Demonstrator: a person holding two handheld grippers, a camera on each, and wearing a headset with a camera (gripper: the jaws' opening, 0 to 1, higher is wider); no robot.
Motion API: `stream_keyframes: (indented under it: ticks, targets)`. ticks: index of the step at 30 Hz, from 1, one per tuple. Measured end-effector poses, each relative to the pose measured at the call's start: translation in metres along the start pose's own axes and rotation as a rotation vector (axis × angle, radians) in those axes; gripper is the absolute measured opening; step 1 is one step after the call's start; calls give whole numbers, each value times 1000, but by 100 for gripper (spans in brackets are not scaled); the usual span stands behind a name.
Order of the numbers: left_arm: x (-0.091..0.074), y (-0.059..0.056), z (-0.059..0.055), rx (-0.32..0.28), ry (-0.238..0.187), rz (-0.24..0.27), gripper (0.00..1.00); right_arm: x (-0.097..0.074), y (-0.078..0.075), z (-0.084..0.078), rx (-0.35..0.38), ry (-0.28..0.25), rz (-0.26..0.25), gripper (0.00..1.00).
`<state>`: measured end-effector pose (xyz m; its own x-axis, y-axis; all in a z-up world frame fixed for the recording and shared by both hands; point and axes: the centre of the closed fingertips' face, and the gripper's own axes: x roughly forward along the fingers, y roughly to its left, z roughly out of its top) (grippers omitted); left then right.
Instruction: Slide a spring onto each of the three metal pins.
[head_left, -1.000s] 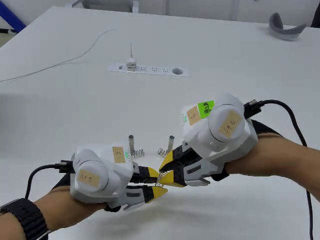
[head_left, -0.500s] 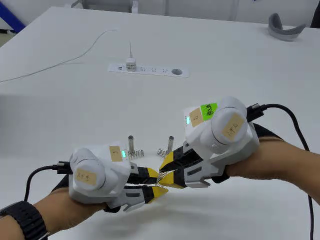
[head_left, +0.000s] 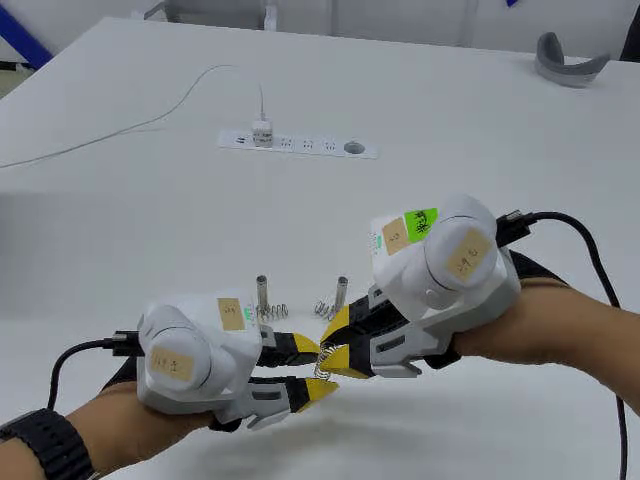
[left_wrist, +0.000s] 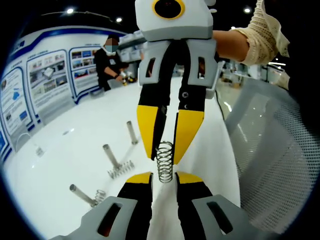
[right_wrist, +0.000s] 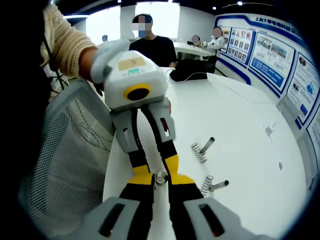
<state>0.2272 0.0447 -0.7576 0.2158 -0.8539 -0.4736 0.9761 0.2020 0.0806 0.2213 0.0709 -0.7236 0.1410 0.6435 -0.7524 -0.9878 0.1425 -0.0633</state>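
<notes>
Left gripper view, spring clenched between left gripper fingers, right gripper fingers seemingly pinching its top.

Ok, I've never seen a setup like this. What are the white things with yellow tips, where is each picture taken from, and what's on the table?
There is no robot: a person holds a white hand gripper in each hand, each with two yellow-tipped jaws that pinch. The wide picture comes from a camera on the person's head, looking down at the white table. The two round pictures come from a camera on each gripper, looking along its own jaws at the other gripper. The left gripper and the right gripper meet tip to tip, and each seems to pinch one end of a small coiled metal spring. On the table stand three short metal pins, with two loose springs lying beside two of them. Further back lies a white power strip.
</notes>
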Motion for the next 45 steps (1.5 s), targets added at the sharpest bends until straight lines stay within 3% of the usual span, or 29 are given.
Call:
stream_keyframes:
  ticks: [20, 45]
  targets:
    - [-21, 15, -13, -101, -12, 76, 40, -21, -23, -11, 51, 3, -60, 12]
    - [-55, 38, -36, -205, -15, 182, 53, -52, -52, -22, 114, -2, -148, 12]
